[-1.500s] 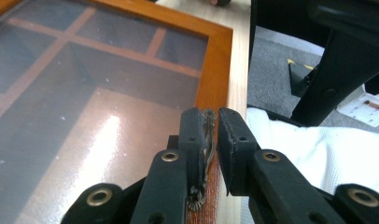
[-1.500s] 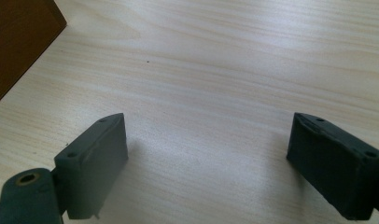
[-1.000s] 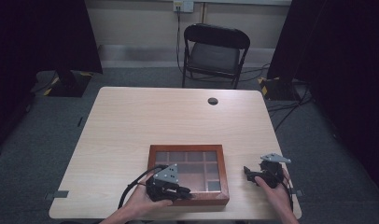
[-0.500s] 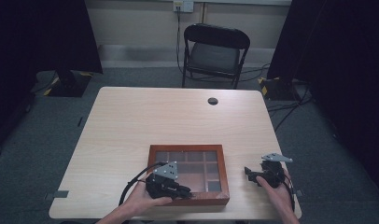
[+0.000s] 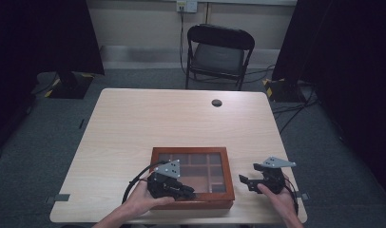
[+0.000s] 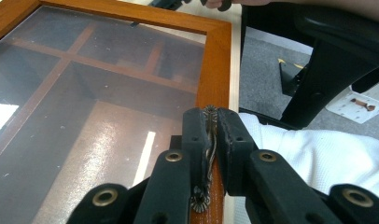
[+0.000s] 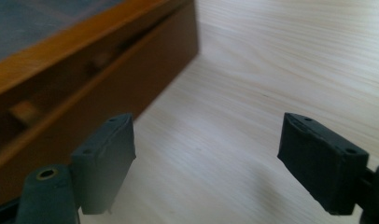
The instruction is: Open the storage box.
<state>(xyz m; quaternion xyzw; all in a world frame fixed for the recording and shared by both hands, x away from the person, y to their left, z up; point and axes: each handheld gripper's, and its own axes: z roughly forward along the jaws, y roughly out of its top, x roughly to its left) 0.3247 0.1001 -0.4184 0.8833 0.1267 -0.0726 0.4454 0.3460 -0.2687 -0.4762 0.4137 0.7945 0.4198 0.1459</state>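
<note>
the left gripper (image 6: pixel 210 140) is sitting at the near front edge of the wooden box (image 5: pixel 193 176), its two black jaws pressed together on the small ornate brass clasp (image 6: pixel 208 154) that stands on the lid's front rail. the box itself is lying on the near part of the table (image 5: pixel 148 123), between the two hands, with its glass-paned lid (image 6: pixel 85 107) down and the wooden dividers showing through it.

the step in hand looks like raising the lid by that clasp. to do it well, the person is best keeping the pinch square on the metal tab, since it is thin and could slip out sideways, and lifting in an arc about the far hinge side rather than pulling straight toward the body, which would drag the whole box.

just to the right of the box, the right gripper (image 7: pixel 206 163) is hovering over bare table with its jaws apart and nothing between them; they have just been closing a little. it is well placed to steady the box's right wall (image 7: pixel 108 79) if the base starts to rise with the lid.

farther off, a round dark grommet (image 5: pixel 217 102) is sitting near the table's far edge, and a folding chair (image 5: pixel 218 54) is standing beyond it.

no brand, label or writing is readable on anything here.
</note>
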